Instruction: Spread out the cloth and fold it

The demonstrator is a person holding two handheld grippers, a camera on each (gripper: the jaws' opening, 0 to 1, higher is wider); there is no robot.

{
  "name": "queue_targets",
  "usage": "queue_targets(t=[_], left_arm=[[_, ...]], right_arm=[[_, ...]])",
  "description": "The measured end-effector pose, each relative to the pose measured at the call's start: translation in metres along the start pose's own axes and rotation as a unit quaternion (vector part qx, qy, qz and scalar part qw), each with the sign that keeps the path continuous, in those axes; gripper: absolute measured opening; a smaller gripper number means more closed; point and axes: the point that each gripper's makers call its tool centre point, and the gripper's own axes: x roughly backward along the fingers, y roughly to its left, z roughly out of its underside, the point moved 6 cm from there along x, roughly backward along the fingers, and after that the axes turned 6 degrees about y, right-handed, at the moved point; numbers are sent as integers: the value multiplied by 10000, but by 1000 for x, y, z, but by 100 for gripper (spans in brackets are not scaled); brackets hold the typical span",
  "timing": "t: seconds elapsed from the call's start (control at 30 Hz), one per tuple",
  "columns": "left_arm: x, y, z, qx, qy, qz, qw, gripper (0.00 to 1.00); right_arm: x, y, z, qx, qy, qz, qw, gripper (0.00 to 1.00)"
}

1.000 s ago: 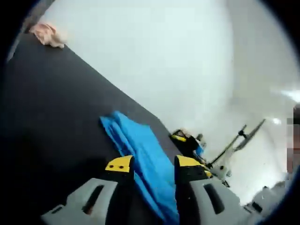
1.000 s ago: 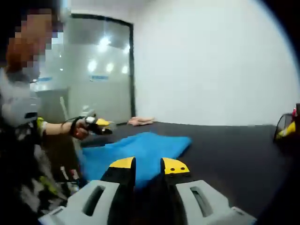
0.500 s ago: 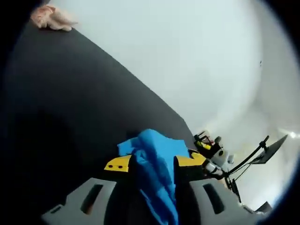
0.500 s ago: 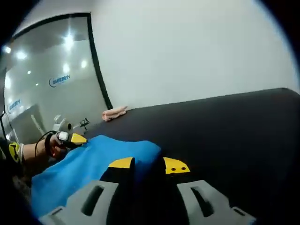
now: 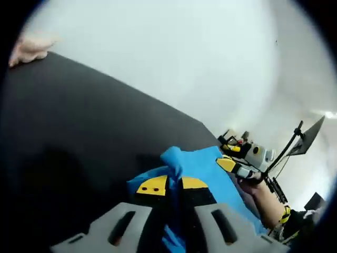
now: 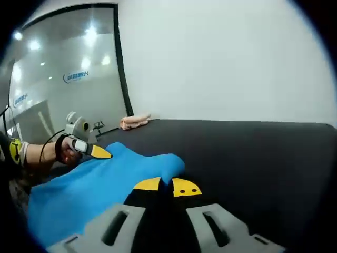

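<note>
A blue cloth (image 5: 197,161) lies on the black table (image 5: 79,116), bunched into a raised fold just beyond my left gripper (image 5: 174,184). That gripper is shut on the cloth, which runs down between its yellow-tipped jaws. In the right gripper view the blue cloth (image 6: 100,182) stretches away to the left. My right gripper (image 6: 166,185) is shut on its near corner. Each gripper appears in the other's view, held by a hand at the cloth's edge: the right gripper (image 5: 234,166) and the left gripper (image 6: 97,152).
A small pink cloth (image 6: 134,122) lies at the table's far edge by the white wall, also seen as the pink cloth (image 5: 29,48). A glass partition (image 6: 63,79) stands to the left. A stand with a dark arm (image 5: 297,139) rises beyond the table's corner.
Both pairs of jaws have closed from a clear gap to nearly touching, each on the blue cloth. The cloth is now bunched up at the left gripper, and both views have shifted.
</note>
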Motion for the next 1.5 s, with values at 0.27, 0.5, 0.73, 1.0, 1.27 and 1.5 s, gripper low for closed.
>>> queue_targets(t=[0.27, 0.5, 0.73, 1.0, 1.27, 1.5], left_arm=[[-28, 12, -56, -213, -14, 122, 9997, 4], [-66, 51, -47, 440, 593, -239, 9970, 7], [-22, 75, -62, 585, -499, -845, 9935, 22], [-33, 63, -25, 1326, 452, 32, 9901, 27], [-63, 54, -28, 402, 494, -230, 9977, 9], [-53, 47, -53, -47, 102, 190, 9998, 3]], right_arm=[[14, -36, -27, 138, -204, 436, 9987, 4], [-11, -60, 29, -469, 626, 824, 9935, 6], [1, -67, 21, -582, -189, 998, 9931, 16], [-2, -61, 34, -691, -11, 747, 9948, 16], [-27, -64, 40, -363, 556, 761, 9949, 10], [-18, -66, 13, 59, -40, 627, 9980, 5]])
